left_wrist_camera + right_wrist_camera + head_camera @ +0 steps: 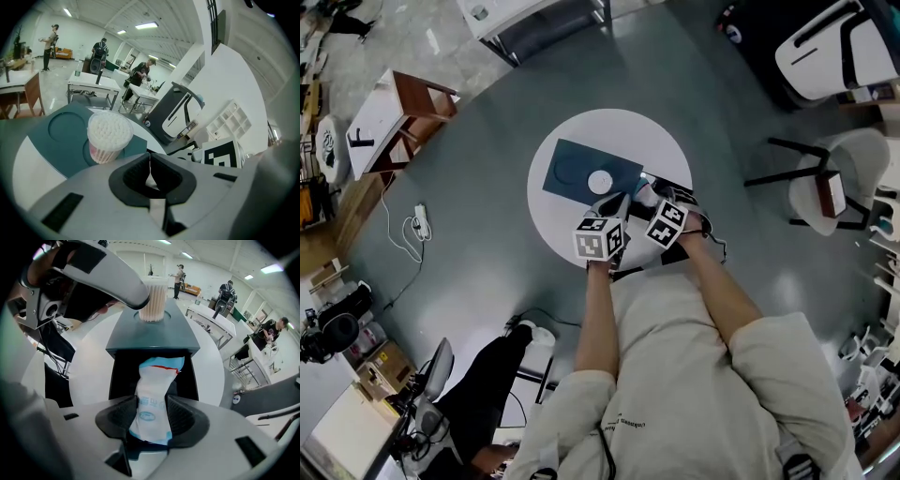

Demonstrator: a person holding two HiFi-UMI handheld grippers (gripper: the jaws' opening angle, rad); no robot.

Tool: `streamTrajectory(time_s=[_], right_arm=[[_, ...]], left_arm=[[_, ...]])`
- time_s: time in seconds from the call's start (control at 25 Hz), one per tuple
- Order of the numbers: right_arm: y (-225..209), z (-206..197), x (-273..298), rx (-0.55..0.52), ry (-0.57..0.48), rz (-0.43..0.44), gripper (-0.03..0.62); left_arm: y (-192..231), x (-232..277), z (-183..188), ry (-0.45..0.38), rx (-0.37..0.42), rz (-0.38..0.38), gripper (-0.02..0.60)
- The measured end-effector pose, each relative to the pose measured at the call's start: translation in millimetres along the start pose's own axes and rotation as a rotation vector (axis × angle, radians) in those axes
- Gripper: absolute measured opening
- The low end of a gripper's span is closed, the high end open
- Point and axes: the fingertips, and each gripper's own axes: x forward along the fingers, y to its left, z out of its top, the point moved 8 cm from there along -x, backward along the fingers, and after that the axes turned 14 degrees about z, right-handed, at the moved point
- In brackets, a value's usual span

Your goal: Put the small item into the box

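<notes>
My right gripper (152, 416) is shut on a white and blue packet (154, 399), which hangs over the open black box (123, 373) just ahead of the jaws. In the head view that gripper (645, 194) is at the table's right front, by the box (673, 190). A teal lid (150, 336) lies beyond the box, and on it stands a round tub of cotton swabs (153, 301). My left gripper (149, 164) is shut, with nothing visible between its jaws. It hovers beside the swab tub (108, 136), left of the right gripper (614, 206).
The round white table (581, 131) bears everything. Around it stand a white chair (839, 47), a stool (825, 192) and a small wooden desk (394, 117). A power strip (419, 223) lies on the floor. A seated person's leg (492, 375) is behind me.
</notes>
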Motion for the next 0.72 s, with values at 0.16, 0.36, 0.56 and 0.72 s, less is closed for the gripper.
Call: streamTrajectory(time_s=[0.16,0.36,0.56,0.72], right_arm=[[3,-4,-4,0.007,-0.028,-0.04,0.219],[8,-13,-9,0.026,-0.056,-0.049,0.219],[16,-15,-17,0.058,-0.107,-0.068,0.219],[24,-22,-26,0.104,-0.164,-0.089,0.219]], left_arm=[[-1,-2,2,-0.009,0.019,-0.005,0.023],[-9,-5,0,-0.012,0.045,-0.022,0.023],[-14,-12,0,-0.01,0.084,-0.039,0.023],[-18,-19,-5,-0.002,0.117,-0.051,0.021]])
